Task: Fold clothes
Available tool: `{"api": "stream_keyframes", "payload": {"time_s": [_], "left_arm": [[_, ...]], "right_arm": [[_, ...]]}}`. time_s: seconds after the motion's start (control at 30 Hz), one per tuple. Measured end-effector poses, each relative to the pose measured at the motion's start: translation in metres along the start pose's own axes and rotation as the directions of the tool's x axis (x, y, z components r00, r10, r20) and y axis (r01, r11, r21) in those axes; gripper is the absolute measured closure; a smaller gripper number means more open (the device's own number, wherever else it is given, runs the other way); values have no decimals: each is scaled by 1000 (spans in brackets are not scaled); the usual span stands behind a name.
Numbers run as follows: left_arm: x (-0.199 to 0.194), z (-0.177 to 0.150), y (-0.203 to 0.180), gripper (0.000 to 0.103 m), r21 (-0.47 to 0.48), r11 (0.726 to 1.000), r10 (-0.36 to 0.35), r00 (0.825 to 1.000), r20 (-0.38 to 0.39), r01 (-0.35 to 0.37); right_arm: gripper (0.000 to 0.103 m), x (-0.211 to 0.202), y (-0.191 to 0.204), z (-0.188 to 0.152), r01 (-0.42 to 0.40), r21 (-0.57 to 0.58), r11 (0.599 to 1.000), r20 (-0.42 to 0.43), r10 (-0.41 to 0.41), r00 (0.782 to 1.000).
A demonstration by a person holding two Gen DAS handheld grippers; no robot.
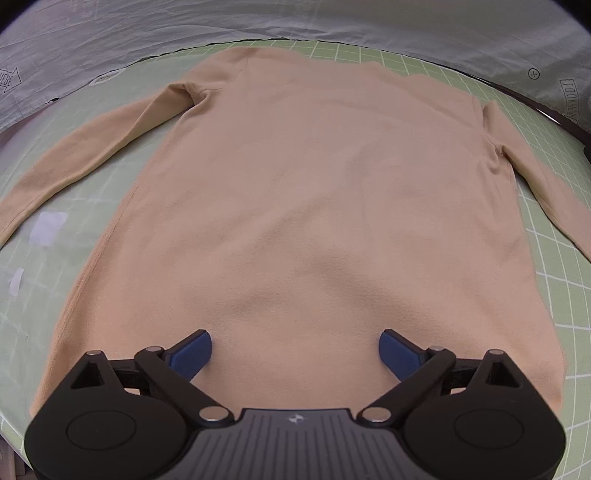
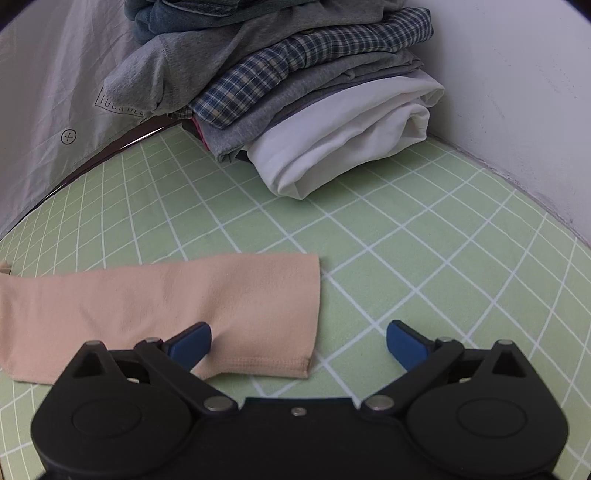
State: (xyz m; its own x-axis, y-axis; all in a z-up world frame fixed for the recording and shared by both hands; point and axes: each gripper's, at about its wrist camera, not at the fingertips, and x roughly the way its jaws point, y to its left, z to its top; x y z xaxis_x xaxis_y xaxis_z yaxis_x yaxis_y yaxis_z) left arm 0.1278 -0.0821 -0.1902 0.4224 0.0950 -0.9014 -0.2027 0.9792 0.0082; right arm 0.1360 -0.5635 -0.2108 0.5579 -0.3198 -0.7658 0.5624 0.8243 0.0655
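Observation:
A peach long-sleeved top (image 1: 314, 192) lies flat on the green grid mat (image 1: 554, 288), hem toward me and both sleeves spread out. My left gripper (image 1: 295, 354) is open, its blue pads over the lower middle of the top near the hem, holding nothing. In the right wrist view one sleeve end (image 2: 207, 306) lies flat with its cuff at the right. My right gripper (image 2: 299, 343) is open over the cuff: the left pad (image 2: 192, 345) rests on the sleeve, the right pad (image 2: 404, 345) is over bare mat.
A stack of folded clothes (image 2: 295, 96), grey, plaid and white, sits at the back of the mat (image 2: 424, 266) against a white wall (image 2: 517, 92). A wrinkled grey sheet (image 1: 184, 33) borders the mat's far side. White tape patches (image 1: 48, 229) lie left of the top.

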Motion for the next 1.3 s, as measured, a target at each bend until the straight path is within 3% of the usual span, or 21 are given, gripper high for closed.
{"api": "stream_keyframes", "payload": {"time_s": [0.07, 0.13, 0.23, 0.33, 0.4, 0.5, 0.57, 0.6, 0.63, 0.77, 0.83, 0.9, 1.03, 1.3], "left_arm": [[2, 0, 1, 0, -6, 1000, 2, 1000, -4, -2], [3, 2, 1, 0, -6, 1000, 3, 1000, -12, -3], [5, 4, 1, 0, -4, 1000, 1, 1000, -20, -1], [5, 5, 0, 0, 4, 1000, -3, 1000, -23, 3], [6, 5, 3, 0, 10, 1000, -7, 1000, -22, 7], [7, 6, 6, 0, 19, 1000, -12, 1000, -24, 13], [8, 7, 7, 0, 23, 1000, -14, 1000, -23, 15], [8, 6, 8, 0, 24, 1000, -15, 1000, -20, 15], [8, 5, 9, 0, 24, 1000, -15, 1000, -16, 15], [8, 3, 12, 0, 27, 999, -17, 1000, -9, 18], [8, 4, 12, 0, 31, 999, -19, 1000, -11, 20], [8, 5, 12, 0, 34, 999, -21, 1000, -16, 21], [5, 6, 16, 0, 22, 1000, -17, 1000, -25, 18], [3, 18, 31, 0, -92, 996, 2, 1000, 17, -1]], "right_arm": [[20, -2, 4, -3, -15, -56, 998, 39, 17, 999], [97, -10, 6, -2, -66, -80, 995, 49, 70, 996], [98, -23, 5, -2, -73, -79, 994, 67, 78, 995], [98, -39, -5, -4, -28, -47, 999, 97, 32, 995], [98, -47, -11, -6, 3, -30, 1000, 104, 0, 995], [94, -34, -12, -18, 52, -41, 998, 19, -52, 998], [81, -36, -12, -22, 69, -27, 997, 23, -68, 997], [60, -37, -11, -22, 81, -28, 996, 20, -81, 997], [48, -36, -11, -22, 89, -27, 996, 17, -88, 996], [37, -35, -12, -25, 102, -17, 995, 1, -102, 995], [19, -37, -9, -26, 113, -34, 993, -6, -113, 994], [18, -39, -6, -28, 119, -56, 991, -7, -120, 993], [3, -50, 6, -29, 116, -141, 983, 39, -112, 993], [1, -48, 58, -8, 0, -267, 964, 66, 18, 998]]}}
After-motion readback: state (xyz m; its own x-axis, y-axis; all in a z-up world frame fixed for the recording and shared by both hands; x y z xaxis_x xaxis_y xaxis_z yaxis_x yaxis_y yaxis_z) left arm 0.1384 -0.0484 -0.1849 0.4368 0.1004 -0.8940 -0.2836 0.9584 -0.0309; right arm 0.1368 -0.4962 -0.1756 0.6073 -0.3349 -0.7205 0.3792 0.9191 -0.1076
